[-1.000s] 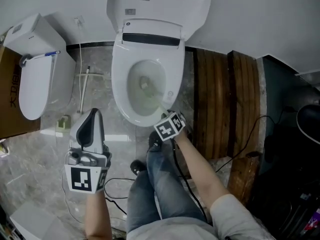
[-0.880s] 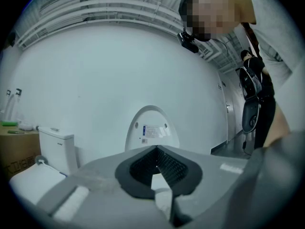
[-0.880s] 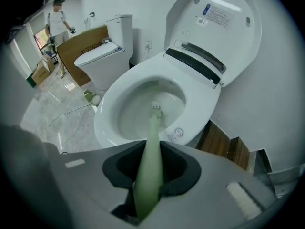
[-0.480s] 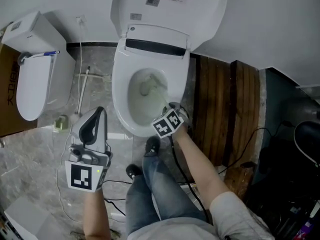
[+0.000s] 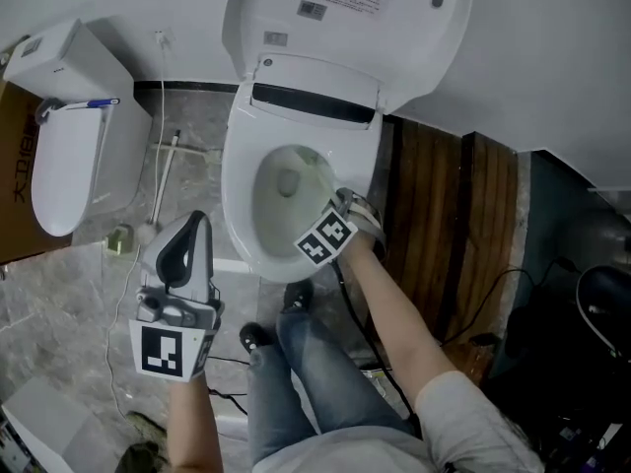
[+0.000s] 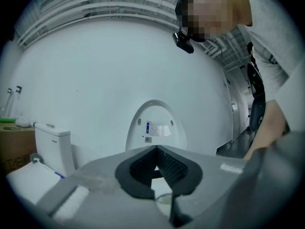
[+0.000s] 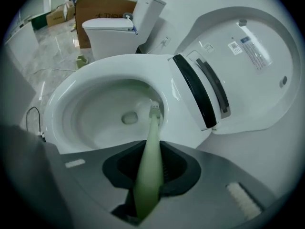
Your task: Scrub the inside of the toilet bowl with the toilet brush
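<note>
While your left gripper (image 5: 189,227) hangs over the grey floor (image 5: 59,294) beside the toilet, its jaws are pressed together on nothing. Your right gripper (image 5: 341,201) sits at the bowl's right rim, jaws clamped on the pale green handle of the toilet brush (image 7: 147,166). The brush runs down into the toilet bowl (image 7: 90,128), its white bristle tip at the inner wall, near the drain opening (image 7: 129,119). The lid (image 5: 345,18) stands raised behind. A second toilet (image 5: 64,156) stands well apart, far left.
</note>
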`<state>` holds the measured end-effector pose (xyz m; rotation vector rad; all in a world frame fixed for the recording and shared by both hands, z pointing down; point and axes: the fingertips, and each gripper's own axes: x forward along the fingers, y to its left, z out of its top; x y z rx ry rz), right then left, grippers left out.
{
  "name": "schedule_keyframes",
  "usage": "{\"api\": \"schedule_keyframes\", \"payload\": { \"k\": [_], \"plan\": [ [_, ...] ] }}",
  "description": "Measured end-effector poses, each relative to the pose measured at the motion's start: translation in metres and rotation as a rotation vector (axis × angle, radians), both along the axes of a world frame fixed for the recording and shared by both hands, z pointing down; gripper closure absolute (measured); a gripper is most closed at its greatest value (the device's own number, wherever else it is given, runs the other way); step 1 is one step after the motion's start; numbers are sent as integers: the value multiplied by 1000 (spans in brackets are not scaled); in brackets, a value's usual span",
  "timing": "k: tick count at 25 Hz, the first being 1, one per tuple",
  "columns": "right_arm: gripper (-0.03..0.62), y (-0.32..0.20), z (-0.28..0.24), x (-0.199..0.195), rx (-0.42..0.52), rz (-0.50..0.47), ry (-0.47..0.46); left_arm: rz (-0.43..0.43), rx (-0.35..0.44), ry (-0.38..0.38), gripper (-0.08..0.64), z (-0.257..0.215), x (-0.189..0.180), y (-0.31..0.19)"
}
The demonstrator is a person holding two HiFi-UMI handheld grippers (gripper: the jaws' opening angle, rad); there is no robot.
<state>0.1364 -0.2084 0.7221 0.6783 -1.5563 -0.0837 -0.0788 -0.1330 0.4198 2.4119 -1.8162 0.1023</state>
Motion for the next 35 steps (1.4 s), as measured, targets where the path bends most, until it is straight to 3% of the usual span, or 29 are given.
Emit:
{"api": "schedule_keyframes", "payload": {
  "k": [6, 12, 26, 35],
  "plan": [
    [509, -15, 3, -3, 57, -124, 150, -16, -14, -5, 560, 6, -5, 0],
    [509, -13, 5, 8, 36, -143, 252, -5, -20, -3, 560, 8, -12, 1],
    [509, 43, 13, 33, -128, -10, 362, 78, -5, 3, 560, -1, -27, 10],
    [509, 84, 18, 28, -236, 49, 365, 139, -6, 7, 560, -1, -32, 20]
  ]
}}
